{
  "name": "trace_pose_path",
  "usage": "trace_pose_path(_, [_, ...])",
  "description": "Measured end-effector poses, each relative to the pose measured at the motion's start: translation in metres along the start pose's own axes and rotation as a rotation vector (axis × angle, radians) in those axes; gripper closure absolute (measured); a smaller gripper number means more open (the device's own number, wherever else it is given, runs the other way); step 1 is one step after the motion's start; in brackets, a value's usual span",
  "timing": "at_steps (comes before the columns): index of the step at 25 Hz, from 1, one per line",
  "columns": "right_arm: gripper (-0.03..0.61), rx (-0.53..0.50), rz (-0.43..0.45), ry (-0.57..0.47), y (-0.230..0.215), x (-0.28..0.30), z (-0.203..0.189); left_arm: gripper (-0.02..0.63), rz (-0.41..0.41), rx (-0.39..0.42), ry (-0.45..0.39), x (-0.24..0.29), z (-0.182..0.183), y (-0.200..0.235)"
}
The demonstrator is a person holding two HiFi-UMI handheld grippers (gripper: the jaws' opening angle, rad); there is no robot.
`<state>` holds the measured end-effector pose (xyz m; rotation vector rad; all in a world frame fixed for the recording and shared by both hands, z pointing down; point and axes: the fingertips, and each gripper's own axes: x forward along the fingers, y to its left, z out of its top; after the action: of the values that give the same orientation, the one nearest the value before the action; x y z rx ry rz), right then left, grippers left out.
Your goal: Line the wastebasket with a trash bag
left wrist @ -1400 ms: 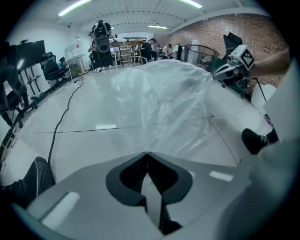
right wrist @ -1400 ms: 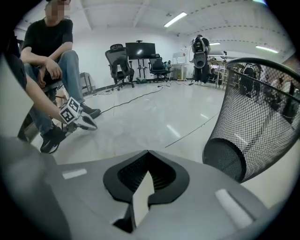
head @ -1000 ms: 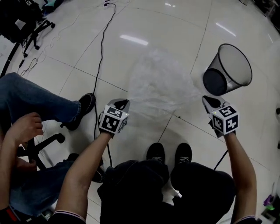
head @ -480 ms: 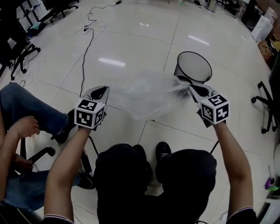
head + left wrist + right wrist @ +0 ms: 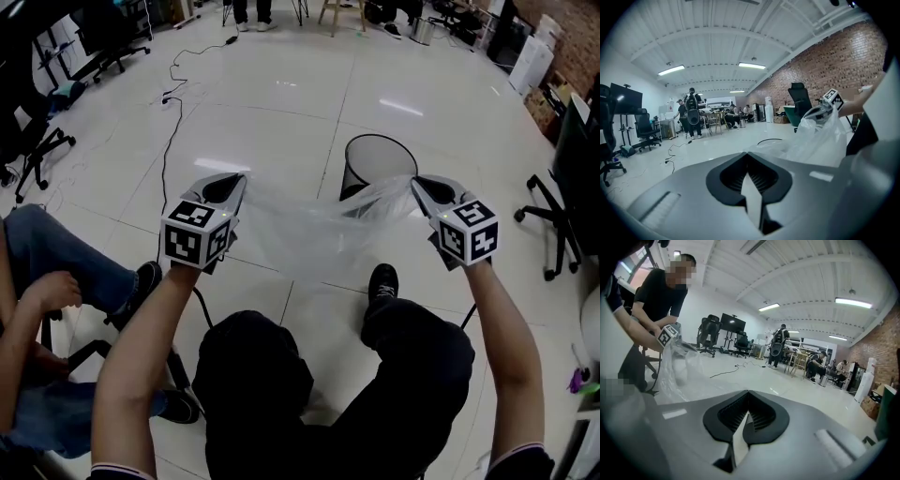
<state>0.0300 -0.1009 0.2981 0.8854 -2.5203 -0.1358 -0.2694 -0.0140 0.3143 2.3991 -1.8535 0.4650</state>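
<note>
A clear thin trash bag [image 5: 314,230] hangs stretched between my two grippers, up in front of my knees. My left gripper [image 5: 234,178] is shut on its left edge, and a strip of film shows between the pads [image 5: 750,180]. My right gripper [image 5: 419,183] is shut on the right edge, with film pinched there too [image 5: 743,427]. The black mesh wastebasket [image 5: 375,169] stands upright on the floor beyond the bag, its lower part veiled by the film. In the left gripper view the bag [image 5: 820,136] bunches up toward the other gripper's marker cube [image 5: 832,97].
A seated person in jeans [image 5: 56,262] is close on my left. A black cable [image 5: 169,131] runs across the white tiled floor. Office chairs stand at the left [image 5: 37,150] and the right [image 5: 553,216]. People and tables are far back [image 5: 691,112].
Both grippers have risen with the bag, which now spans between them as a taut sheet. The wastebasket has shifted from the right of the view to behind the bag's middle.
</note>
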Motion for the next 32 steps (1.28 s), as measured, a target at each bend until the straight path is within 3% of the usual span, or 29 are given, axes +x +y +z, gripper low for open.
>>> trace_pose_path(10, [0.577,0.050,-0.069,-0.092,-0.040,-0.037,0.018,0.603,-0.039,0.041,-0.005,0.028,0.064,-0.026])
trace_pose_path(20, [0.577,0.079,-0.202,-0.188,-0.107,-0.087,0.046,0.603,-0.059,0.062,-0.060,0.071,0.123,-0.050])
trace_pose_path(26, [0.577,0.094,-0.277,-0.211,-0.148,-0.088,0.058,0.603,-0.114,0.117,-0.094,0.115,0.155,-0.055])
trace_pose_path(32, [0.577,0.107,-0.340,-0.205,-0.186,-0.074,0.071,0.603,-0.159,0.119,-0.132,0.159,0.186,-0.047])
